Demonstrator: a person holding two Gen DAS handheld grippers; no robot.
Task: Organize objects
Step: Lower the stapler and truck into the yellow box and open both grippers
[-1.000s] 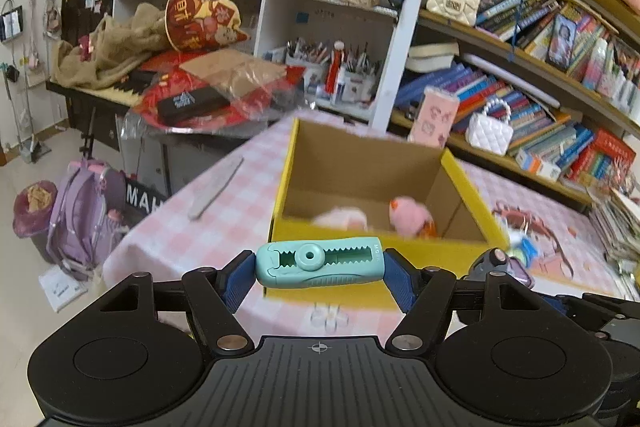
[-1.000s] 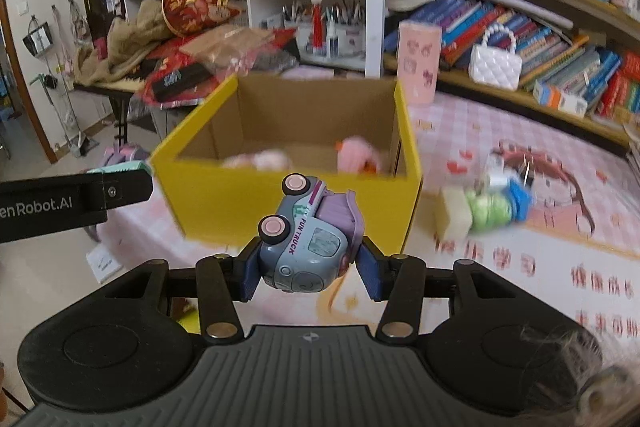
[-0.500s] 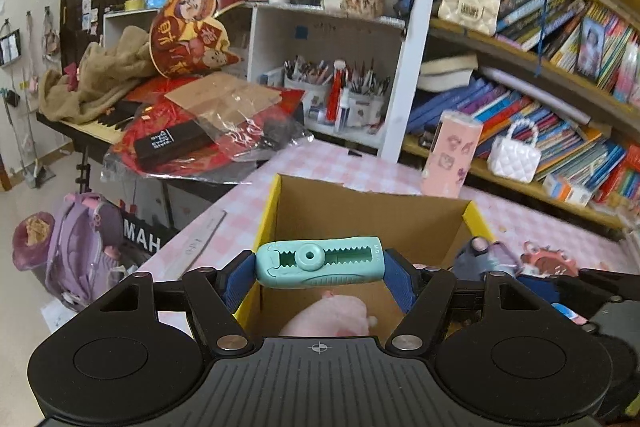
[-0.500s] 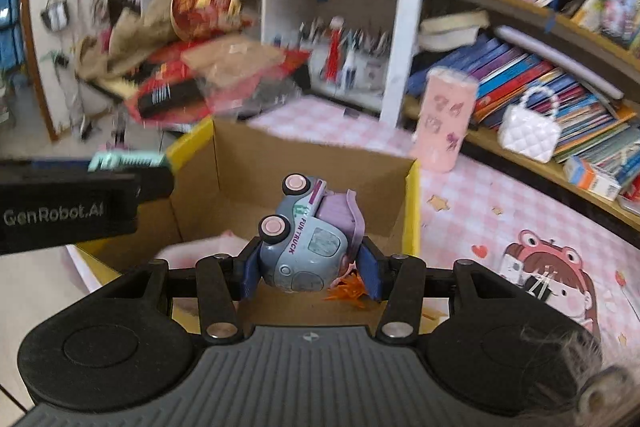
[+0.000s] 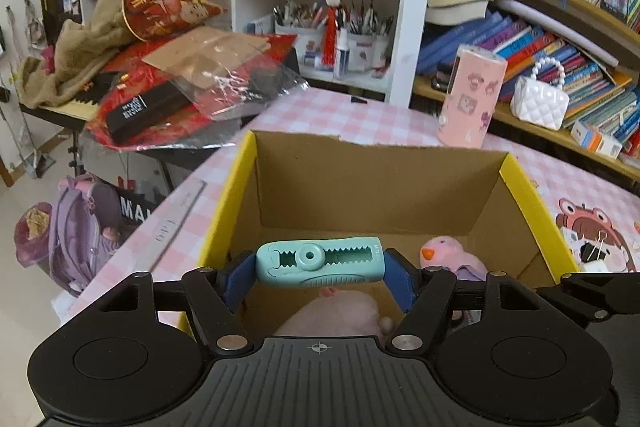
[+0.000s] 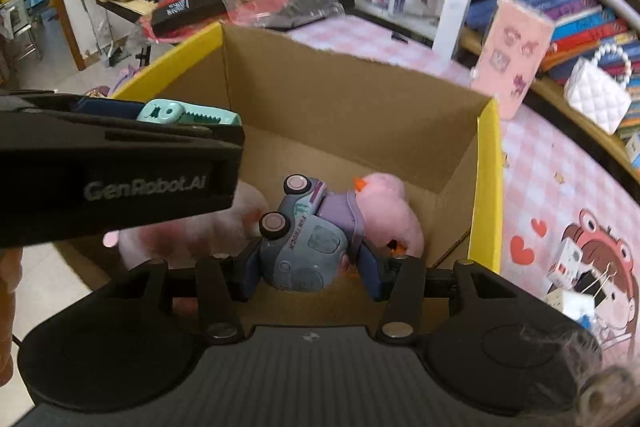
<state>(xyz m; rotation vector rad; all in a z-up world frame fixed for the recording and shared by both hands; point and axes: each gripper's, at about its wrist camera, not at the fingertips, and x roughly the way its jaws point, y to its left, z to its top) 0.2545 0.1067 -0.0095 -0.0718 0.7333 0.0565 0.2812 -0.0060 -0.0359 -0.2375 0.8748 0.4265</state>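
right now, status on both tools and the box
Left tool shut on teal clip, right tool shut on toy truck. Both over box. Pink plush inside; nothing blocking.

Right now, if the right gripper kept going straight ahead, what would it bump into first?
Probably the pink plush bird lying in the cardboard box, just beyond the toy truck that the right gripper holds; depth is hard to judge.

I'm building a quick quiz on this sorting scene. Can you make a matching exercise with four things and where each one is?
Things:
1. teal clip
2. toy truck
3. pink plush bird
4. metal ruler

Places:
A. lying in the cardboard box
B. in the right tool
C. flat on the checked cloth, left of the box
D. in the left tool

Pairs: 1-D, 2-B, 3-A, 4-C
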